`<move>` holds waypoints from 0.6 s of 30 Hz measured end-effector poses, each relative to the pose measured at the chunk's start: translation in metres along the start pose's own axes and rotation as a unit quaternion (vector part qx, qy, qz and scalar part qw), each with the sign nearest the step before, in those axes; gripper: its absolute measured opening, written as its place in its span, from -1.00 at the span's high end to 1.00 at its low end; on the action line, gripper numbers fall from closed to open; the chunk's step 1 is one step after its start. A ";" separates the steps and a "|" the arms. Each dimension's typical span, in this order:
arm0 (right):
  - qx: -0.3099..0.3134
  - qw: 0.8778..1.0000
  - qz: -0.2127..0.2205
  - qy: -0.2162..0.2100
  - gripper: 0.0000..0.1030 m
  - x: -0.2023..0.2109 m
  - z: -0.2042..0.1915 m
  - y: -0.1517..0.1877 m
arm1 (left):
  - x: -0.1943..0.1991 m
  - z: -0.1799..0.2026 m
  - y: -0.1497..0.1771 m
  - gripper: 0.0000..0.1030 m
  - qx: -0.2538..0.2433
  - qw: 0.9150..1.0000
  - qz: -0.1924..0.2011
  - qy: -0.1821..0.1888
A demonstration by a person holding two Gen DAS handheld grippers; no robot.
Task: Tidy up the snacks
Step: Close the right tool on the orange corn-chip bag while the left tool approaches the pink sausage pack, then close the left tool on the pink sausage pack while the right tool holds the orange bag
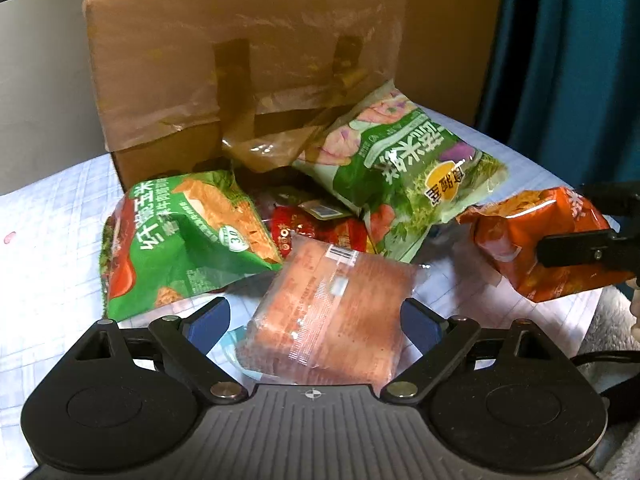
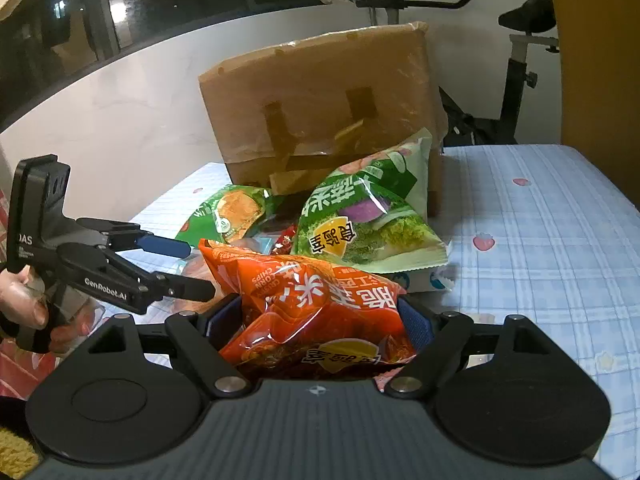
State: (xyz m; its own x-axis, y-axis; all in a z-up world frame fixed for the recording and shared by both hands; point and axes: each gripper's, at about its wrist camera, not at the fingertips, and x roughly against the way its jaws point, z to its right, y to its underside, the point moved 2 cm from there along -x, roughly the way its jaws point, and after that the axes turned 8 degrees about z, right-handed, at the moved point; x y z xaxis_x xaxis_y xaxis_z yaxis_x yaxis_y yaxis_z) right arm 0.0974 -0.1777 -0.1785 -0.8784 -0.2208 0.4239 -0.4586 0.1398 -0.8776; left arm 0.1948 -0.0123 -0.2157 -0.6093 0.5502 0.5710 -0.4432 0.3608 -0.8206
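Checked pale-blue cloth (image 1: 52, 216) covers the surface, dotted with little strawberry prints, and a taped cardboard box (image 1: 240, 60) stands at the back of it with a white wall behind.

From the left wrist view, the left claw (image 1: 316, 320) stands wide around a clear-wrapped orange packet (image 1: 332, 312); its blue pads sit just beside the wrapper's edges, though I cannot tell whether they press on it. Just beyond lie a dark-green snack bag (image 1: 188, 236) on the left, a red packet (image 1: 320, 228) peeking out in the middle, and a light-green snack bag (image 1: 400, 160) leaning against the box. Teal curtain (image 1: 568, 60) hangs at the far right. Off to the right, the orange chip bag (image 1: 532, 236) hangs above the cloth, pinched in black fingers.

Over to the right wrist view: the right claw (image 2: 320, 320) grips that orange chip bag (image 2: 316, 304), blue pads pressed into both sides of the crinkled foil. This angle shows what the other cannot: a dark window (image 2: 120, 8) along the top, an exercise bike (image 2: 516, 68) behind the box, and a broad stretch of bare cloth on the right. The left claw (image 2: 196, 268) appears side-on at the left edge, a hand (image 2: 20, 300) wrapped around its handle, fingers spread apart over the pile. The light-green bag (image 2: 360, 220) sits just behind the orange one.
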 end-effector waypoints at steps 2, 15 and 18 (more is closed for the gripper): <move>-0.001 1.000 -0.003 0.001 -0.63 -0.001 0.000 0.000 | -0.003 0.002 0.000 -0.82 -0.007 1.000 -0.001 0.000; -0.010 1.000 -0.006 0.009 -0.63 -0.004 0.005 0.002 | -0.015 0.004 0.001 -0.85 -0.016 1.000 -0.003 -0.014; -0.013 1.000 -0.006 0.011 -0.63 -0.003 0.005 0.003 | -0.016 0.007 0.001 -0.78 -0.020 1.000 -0.009 -0.011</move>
State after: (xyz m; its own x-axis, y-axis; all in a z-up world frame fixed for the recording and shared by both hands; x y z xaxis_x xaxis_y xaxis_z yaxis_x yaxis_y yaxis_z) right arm 0.0997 -0.1813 -0.1832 -0.8757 -0.2022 0.4386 -0.4715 0.1617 -0.8669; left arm 0.1992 -0.0258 -0.2256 -0.6162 0.5263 0.5860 -0.4286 0.4001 -0.8101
